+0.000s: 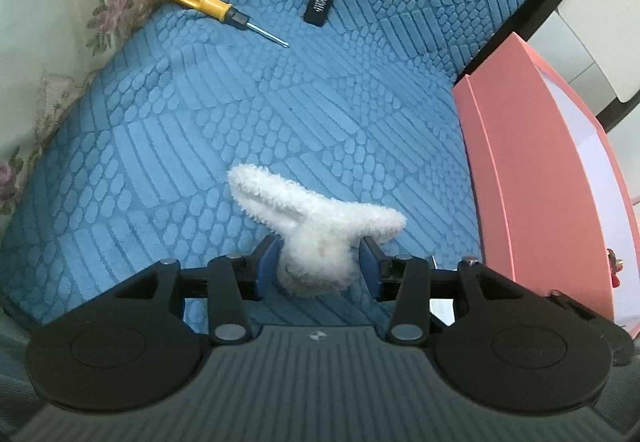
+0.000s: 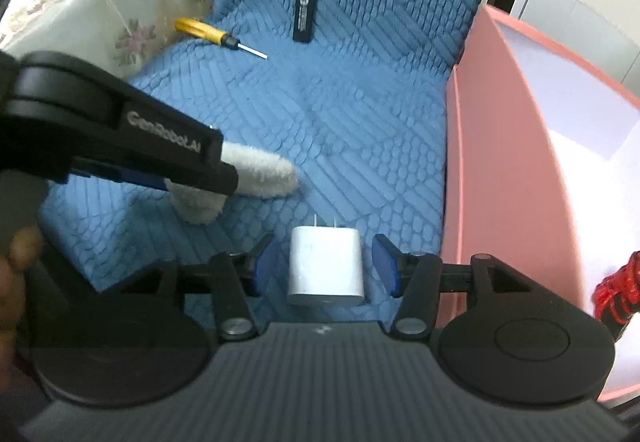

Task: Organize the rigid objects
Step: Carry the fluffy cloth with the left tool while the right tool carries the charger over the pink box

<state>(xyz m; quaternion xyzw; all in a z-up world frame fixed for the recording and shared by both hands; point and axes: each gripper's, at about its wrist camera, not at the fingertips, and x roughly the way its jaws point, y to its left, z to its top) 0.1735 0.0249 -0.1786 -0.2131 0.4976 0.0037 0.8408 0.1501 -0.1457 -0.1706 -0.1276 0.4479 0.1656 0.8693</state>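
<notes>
While the left hand-held gripper (image 1: 318, 268) stands parted around a fluffy white toy (image 1: 316, 230), the right hand-held gripper (image 2: 322, 268) stands parted around a white charger (image 2: 326, 268), on the blue cushion (image 2: 340, 122).

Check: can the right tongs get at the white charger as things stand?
Probably yes: the charger lies on the blue cover between the open right tongs, pads clear of both sides, nothing in between.

Blue textured seat cover (image 1: 280, 114) – floral lace cloth (image 1: 60, 42) at left, daylit.
</notes>
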